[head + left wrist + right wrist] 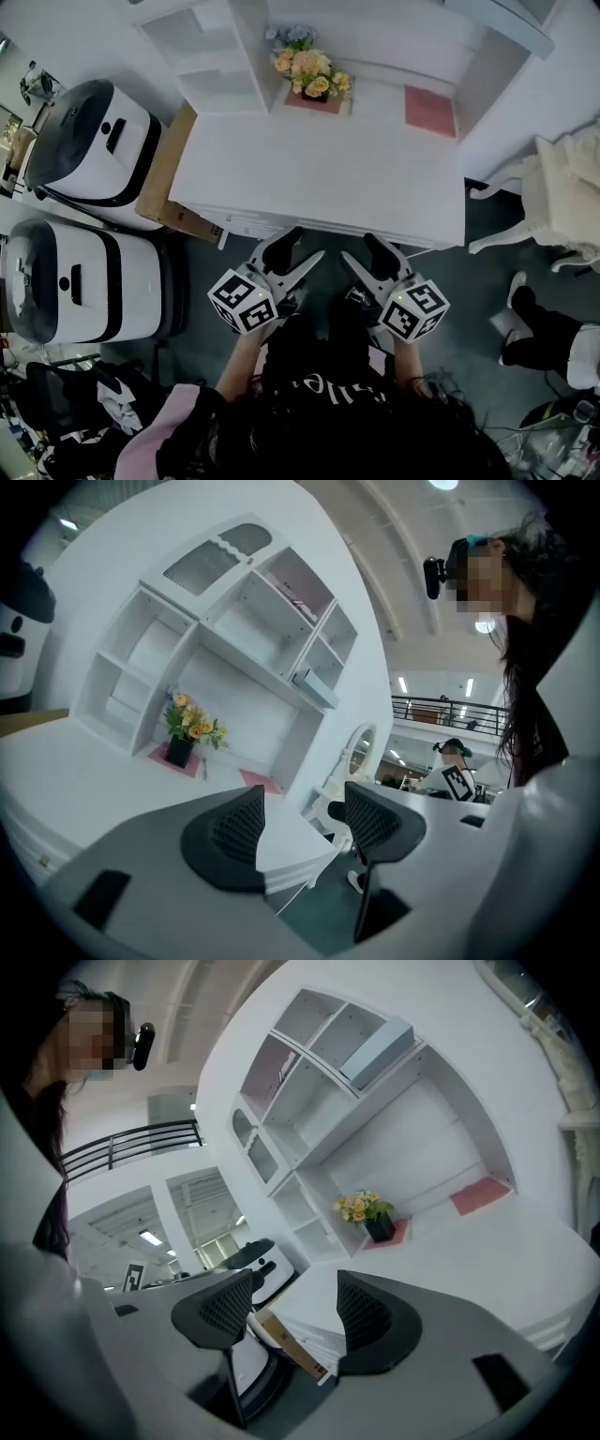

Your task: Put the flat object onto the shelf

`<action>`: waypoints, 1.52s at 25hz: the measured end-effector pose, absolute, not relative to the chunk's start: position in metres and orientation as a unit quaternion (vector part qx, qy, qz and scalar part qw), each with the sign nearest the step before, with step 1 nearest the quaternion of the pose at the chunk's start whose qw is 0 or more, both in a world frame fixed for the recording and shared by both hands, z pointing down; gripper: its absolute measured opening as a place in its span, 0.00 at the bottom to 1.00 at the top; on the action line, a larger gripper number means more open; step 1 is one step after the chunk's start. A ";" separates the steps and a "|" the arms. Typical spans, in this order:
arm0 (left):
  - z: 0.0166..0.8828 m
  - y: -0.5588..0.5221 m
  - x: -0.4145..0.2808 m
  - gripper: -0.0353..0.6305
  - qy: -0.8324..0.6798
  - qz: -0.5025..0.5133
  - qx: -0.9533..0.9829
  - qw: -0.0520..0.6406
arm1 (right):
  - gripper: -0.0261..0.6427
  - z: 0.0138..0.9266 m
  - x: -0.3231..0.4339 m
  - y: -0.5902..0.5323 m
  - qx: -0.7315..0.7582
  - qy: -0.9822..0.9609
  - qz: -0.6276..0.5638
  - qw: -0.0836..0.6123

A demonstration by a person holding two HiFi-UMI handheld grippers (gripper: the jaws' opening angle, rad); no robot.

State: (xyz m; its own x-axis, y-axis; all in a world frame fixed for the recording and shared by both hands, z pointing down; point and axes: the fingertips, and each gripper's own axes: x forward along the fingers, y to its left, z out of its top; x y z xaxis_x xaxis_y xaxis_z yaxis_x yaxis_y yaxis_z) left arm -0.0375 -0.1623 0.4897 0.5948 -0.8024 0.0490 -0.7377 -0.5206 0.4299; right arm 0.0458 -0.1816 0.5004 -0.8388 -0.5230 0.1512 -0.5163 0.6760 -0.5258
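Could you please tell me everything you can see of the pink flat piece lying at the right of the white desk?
The pink flat piece is a thin, matte, salmon-coloured rectangle, plain as far as the views show; its material cannot be told. It lies flat on the white desk, at the back right below the shelf unit, with its far edge close to the back panel. It sits apart from the flower pot, and only the desk touches it.

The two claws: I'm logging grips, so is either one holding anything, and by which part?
Nothing is held. The left claw and the right claw both stand open and empty.
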 end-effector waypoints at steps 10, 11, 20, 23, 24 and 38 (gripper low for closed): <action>0.499 -0.065 -0.119 0.45 -0.415 -0.069 0.885 0.200 | 0.50 0.510 -0.047 -0.075 -0.280 0.913 -0.295 0.000; 0.500 -0.055 -0.125 0.44 -0.411 -0.070 0.887 0.199 | 0.50 0.511 -0.054 -0.065 -0.279 0.914 -0.295 -0.001; 0.502 -0.001 -0.167 0.39 -0.406 -0.079 0.891 0.190 | 0.29 0.505 -0.089 -0.012 -0.289 0.916 -0.278 -0.004; 0.498 0.010 -0.173 0.38 -0.407 -0.084 0.891 0.184 | 0.25 0.501 -0.094 -0.001 -0.289 0.918 -0.270 -0.005; 0.496 0.014 -0.174 0.37 -0.406 -0.084 0.892 0.181 | 0.24 0.500 -0.095 0.003 -0.289 0.919 -0.268 -0.006; 0.495 0.057 -0.190 0.14 -0.400 -0.085 0.895 0.177 | 0.16 0.495 -0.113 0.034 -0.271 0.921 -0.280 0.007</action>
State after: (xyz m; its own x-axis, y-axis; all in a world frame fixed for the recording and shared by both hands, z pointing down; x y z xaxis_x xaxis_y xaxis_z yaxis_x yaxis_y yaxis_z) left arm -0.1900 0.0575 0.4953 0.6649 -0.7469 -0.0108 -0.6867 -0.6169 0.3845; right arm -0.1131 0.0341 0.4948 -0.8529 -0.5032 0.1392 -0.4953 0.6957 -0.5202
